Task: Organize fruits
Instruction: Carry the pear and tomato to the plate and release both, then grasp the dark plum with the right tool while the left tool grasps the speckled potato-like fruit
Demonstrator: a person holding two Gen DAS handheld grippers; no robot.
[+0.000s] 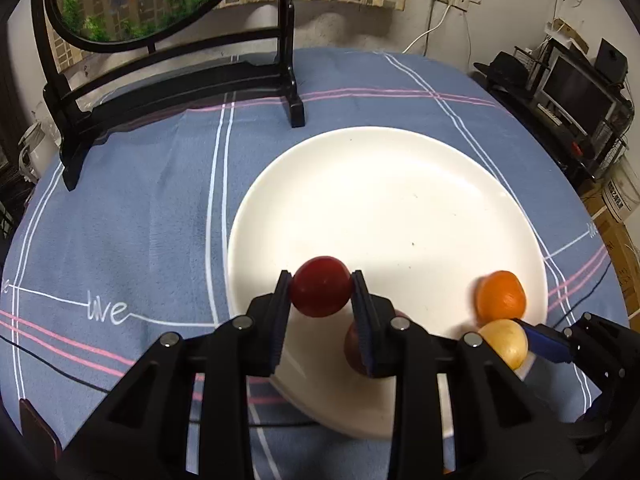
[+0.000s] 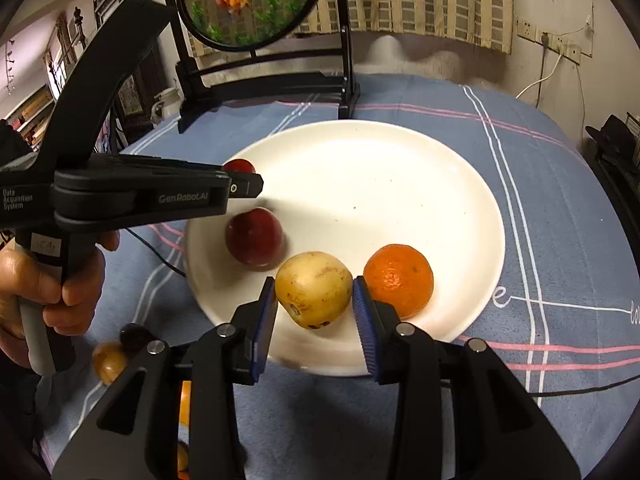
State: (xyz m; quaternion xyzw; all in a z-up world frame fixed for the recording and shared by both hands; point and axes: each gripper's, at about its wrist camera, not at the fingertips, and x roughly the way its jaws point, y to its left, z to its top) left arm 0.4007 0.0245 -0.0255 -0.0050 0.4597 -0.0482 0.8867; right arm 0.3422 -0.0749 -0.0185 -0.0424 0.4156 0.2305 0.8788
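Observation:
My left gripper is shut on a small dark red fruit, held above the near left part of the white plate. Seen from the right wrist, that red fruit peeks out behind the left gripper's fingertips. My right gripper is shut on a yellow speckled fruit over the plate's near rim. On the plate lie an orange and a larger dark red fruit. In the left wrist view the orange and the yellow fruit sit at lower right.
A black wooden stand with a round goldfish picture stands at the table's far side on the blue checked cloth. A brown fruit and a dark one lie off the plate at near left. A hand grips the left tool. Cables cross the cloth.

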